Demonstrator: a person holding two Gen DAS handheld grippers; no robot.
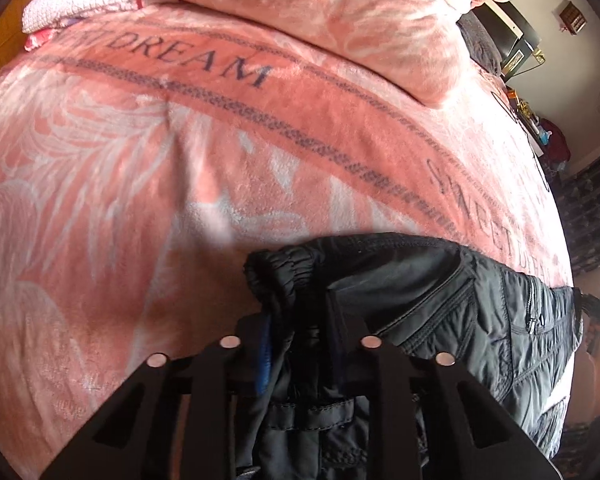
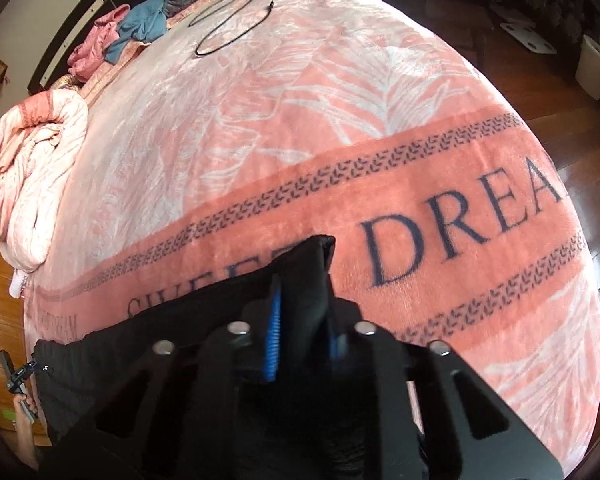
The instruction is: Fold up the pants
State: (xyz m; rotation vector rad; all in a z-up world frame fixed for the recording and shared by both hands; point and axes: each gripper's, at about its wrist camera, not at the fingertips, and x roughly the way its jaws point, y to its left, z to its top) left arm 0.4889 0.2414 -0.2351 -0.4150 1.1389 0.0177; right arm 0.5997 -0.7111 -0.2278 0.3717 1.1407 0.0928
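Black quilted pants (image 1: pixel 452 304) lie over a pink "SWEET DREAM" blanket (image 1: pixel 148 184) on a bed. My left gripper (image 1: pixel 300 332) is shut on a bunched elastic end of the pants (image 1: pixel 280 276), held just above the blanket. The pants stretch off to the right, with zip pockets showing. In the right wrist view my right gripper (image 2: pixel 302 320) is shut on another black end of the pants (image 2: pixel 312 264), which pokes up between the blue-padded fingers (image 2: pixel 274 332). The rest of the pants (image 2: pixel 112 344) trail to the lower left, toward the other gripper (image 2: pixel 18 372).
A rolled pink quilt (image 2: pixel 32 184) lies at the bed's left side, and also shows in the left view (image 1: pixel 340 12). Pink and blue clothes (image 2: pixel 120 36) and a black cable (image 2: pixel 228 20) lie at the far end. Dark wooden floor (image 2: pixel 580 152) and a white bin (image 2: pixel 596 68) are to the right.
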